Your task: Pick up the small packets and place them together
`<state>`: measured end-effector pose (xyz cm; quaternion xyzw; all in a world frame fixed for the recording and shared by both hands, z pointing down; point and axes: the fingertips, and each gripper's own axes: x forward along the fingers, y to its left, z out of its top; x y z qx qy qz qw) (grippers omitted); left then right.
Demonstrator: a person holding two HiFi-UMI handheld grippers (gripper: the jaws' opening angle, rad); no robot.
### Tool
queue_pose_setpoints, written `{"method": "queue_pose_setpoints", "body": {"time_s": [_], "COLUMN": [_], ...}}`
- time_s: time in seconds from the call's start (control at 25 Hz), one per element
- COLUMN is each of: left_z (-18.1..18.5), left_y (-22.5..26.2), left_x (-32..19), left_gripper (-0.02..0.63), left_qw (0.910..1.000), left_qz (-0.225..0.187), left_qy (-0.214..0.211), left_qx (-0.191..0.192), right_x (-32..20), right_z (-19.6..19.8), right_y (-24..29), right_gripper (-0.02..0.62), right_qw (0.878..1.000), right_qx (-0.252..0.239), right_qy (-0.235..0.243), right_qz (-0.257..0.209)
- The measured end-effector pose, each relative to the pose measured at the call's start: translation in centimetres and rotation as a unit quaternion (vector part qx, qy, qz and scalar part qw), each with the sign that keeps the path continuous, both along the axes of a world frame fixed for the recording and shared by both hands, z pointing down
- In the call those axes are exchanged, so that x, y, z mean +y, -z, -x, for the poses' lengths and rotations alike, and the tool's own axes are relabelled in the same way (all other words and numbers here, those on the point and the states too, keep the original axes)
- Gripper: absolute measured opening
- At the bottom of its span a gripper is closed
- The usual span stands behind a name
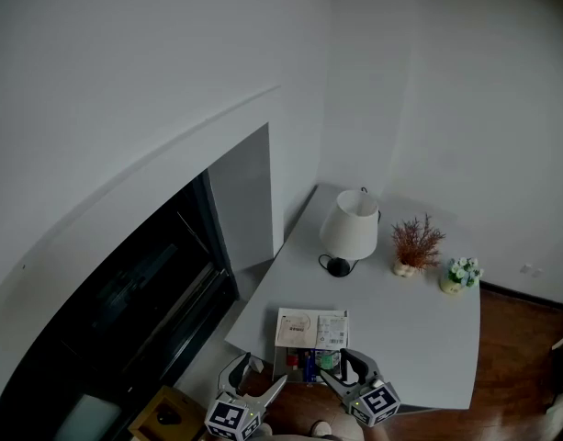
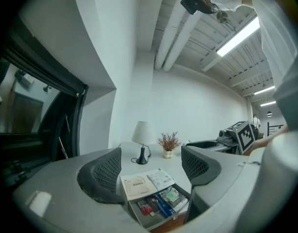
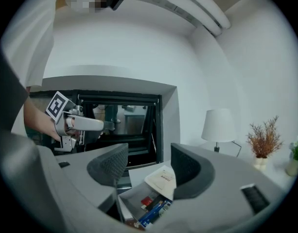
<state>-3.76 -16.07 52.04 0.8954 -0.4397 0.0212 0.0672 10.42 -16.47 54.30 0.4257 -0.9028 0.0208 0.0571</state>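
Observation:
A shallow drawer [image 1: 279, 366] stands open at the near edge of the white table [image 1: 419, 338]. Small packets lie in it: a red one [image 2: 146, 208], a blue one [image 2: 161, 205] and a green one [image 2: 172, 195]. The same packets [image 3: 151, 206] show low in the right gripper view. Two white booklets [image 1: 312, 328] lie on the table just behind the drawer. My left gripper [image 1: 254, 376] hovers left of the drawer, open and empty [image 2: 151, 171]. To the drawer's right my right gripper [image 1: 340, 372] also stands open, nothing between its jaws [image 3: 148, 166].
A white lamp [image 1: 348, 231], a dried plant [image 1: 415, 244] and a small flower pot [image 1: 460, 276] stand at the table's back. A dark glass window [image 1: 143, 301] runs along the left. A cardboard box [image 1: 166, 416] sits on the floor below.

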Motion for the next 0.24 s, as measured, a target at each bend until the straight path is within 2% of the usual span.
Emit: {"method": "queue_pose_setpoints", "body": {"time_s": [0.24], "left_z": [0.77], "left_y": [-0.42], "left_x": [0.61], "left_gripper": [0.374], "left_qw": [1.0], "left_qz": [0.001], "left_qy": [0.008], "left_qx": [0.001], "right_x": [0.45], "right_z": [1.04], "right_y": [-0.32], "right_gripper": [0.291], "right_qw": [1.0], "right_qx": [0.007], "right_qy": [0.015], "right_qz": [0.0]}}
